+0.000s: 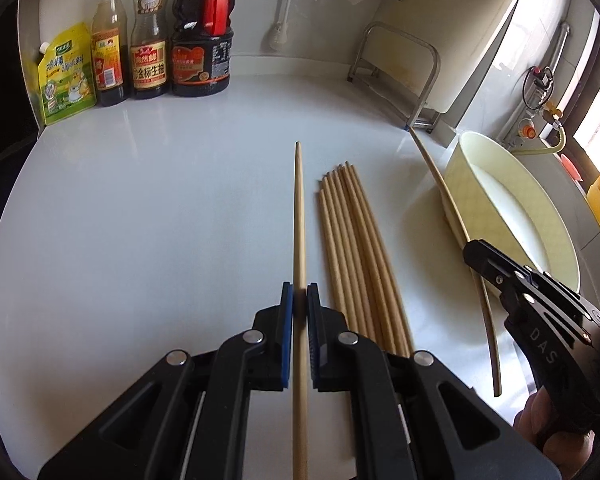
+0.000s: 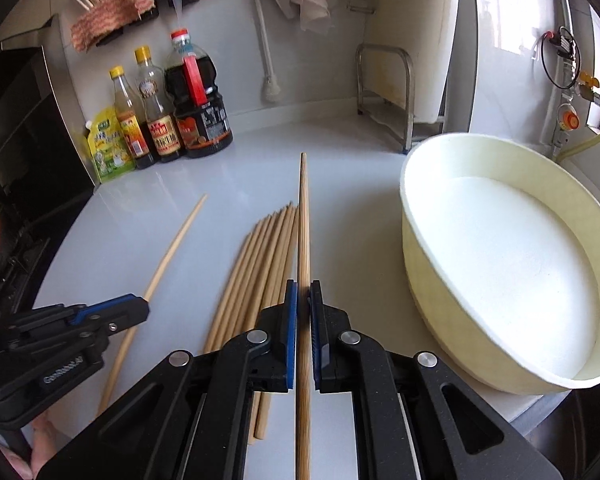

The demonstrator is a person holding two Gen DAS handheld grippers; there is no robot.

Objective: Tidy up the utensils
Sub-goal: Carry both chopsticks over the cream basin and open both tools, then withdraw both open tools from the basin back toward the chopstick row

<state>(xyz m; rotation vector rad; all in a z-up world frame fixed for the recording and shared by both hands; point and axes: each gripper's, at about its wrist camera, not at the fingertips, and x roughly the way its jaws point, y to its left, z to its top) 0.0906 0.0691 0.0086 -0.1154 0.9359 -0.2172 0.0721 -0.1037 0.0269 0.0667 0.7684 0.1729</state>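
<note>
One chopstick clenched in each tool.

Left tool (image 1: 300,308) gripping a chopstick (image 1: 299,216) left of the chopstick bundle (image 1: 356,256) lying on the white desk (image 1: 160,208); right tool (image 2: 303,312) gripping another chopstick (image 2: 303,232) between bundle and cream basin (image 2: 428,240). Sauce bottles (image 1: 148,40) at back.
</note>
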